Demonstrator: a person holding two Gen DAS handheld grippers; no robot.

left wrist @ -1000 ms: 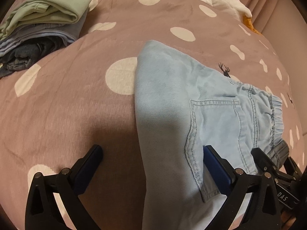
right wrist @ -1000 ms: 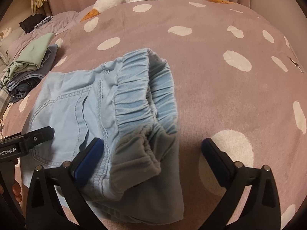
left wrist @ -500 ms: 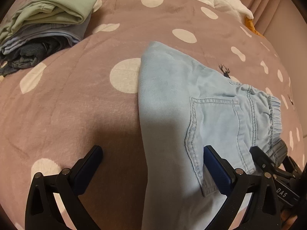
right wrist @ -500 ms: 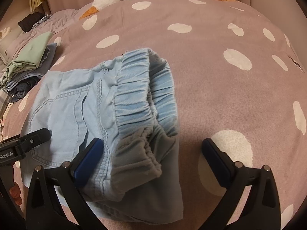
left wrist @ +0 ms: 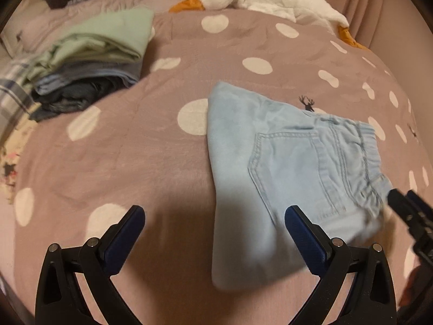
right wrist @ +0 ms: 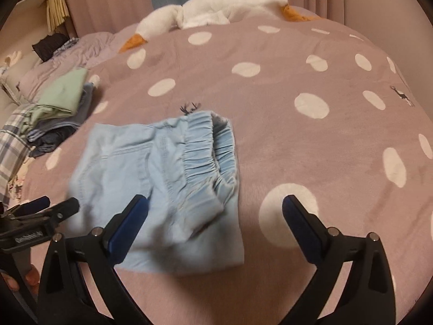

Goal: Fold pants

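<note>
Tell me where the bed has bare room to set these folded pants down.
Free: the dotted blanket between the folded light-blue pants and the clothes stack, and right of the pants' waistband. Crowded: the far left by the stack, and the head by the plush goose.

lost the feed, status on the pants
Left gripper open, empty. Right gripper open, empty. Pants folded on bedspread. Nothing in the way.
</note>
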